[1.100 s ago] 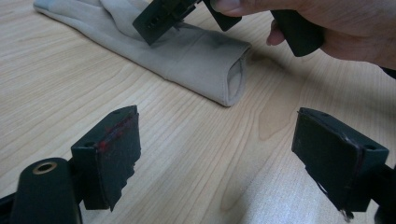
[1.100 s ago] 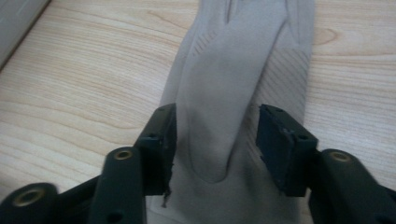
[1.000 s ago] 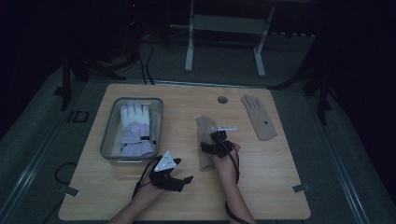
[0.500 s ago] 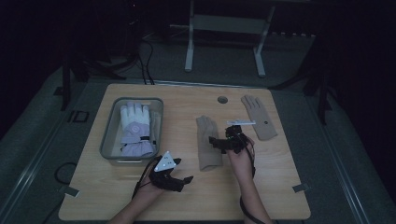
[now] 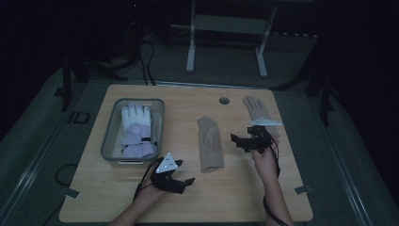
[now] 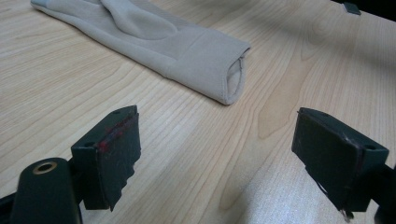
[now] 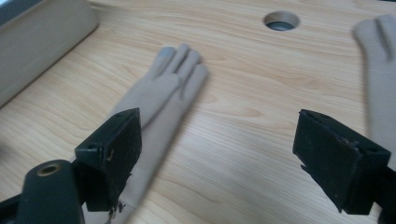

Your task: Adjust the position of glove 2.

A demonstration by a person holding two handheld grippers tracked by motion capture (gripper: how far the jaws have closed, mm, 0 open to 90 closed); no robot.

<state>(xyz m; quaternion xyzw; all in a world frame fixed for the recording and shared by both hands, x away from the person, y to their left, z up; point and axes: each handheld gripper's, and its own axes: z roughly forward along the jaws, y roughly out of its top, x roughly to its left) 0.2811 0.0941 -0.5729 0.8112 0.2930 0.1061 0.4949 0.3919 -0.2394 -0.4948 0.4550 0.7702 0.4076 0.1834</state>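
left gripper wide open, empty | right gripper wide open too | beige glove flat between them

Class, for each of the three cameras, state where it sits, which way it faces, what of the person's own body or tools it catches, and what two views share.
High view: above the table, facing forward and down; both forearms, left gripper and right gripper.
Left gripper view: rides that gripper, low over the wood, its open jaws framing the middle beige glove cuff.
Right gripper view: rides that gripper, open jaws toward the table hole.
Shared: both gripper views show the middle glove.
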